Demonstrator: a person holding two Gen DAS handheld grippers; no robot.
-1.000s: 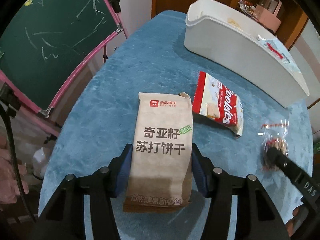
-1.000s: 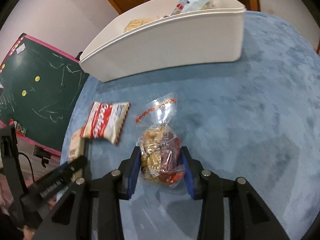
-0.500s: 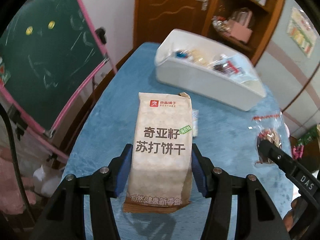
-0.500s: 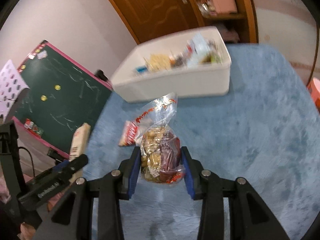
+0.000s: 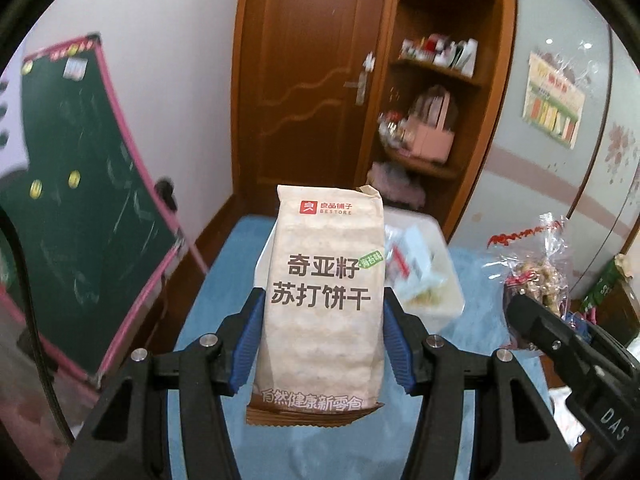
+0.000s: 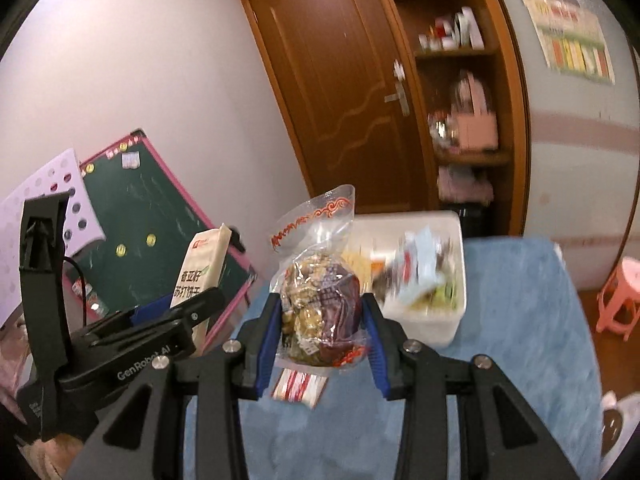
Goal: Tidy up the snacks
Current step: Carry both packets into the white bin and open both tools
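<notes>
My left gripper point(image 5: 323, 336) is shut on a tan soda cracker pack point(image 5: 322, 296) with Chinese print and holds it upright, well above the blue table point(image 5: 216, 284). My right gripper point(image 6: 320, 320) is shut on a clear bag of mixed nut snacks point(image 6: 320, 296), also lifted. Each gripper shows in the other's view: the nut bag point(image 5: 536, 276) at the right, the cracker pack point(image 6: 202, 264) at the left. The white bin point(image 6: 424, 320) with several snacks stands ahead on the table. A red-and-white cookie packet point(image 6: 298, 388) lies on the table below the nut bag.
A green chalkboard with a pink frame point(image 5: 80, 208) stands left of the table. A wooden door point(image 5: 312, 72) and shelves point(image 5: 436, 92) are behind it. A pink stool point(image 6: 620, 300) stands on the floor at the right.
Both grippers have risen and tilted up with their snacks. The table and bin dropped lower in both views, and the door and shelves came into sight.
</notes>
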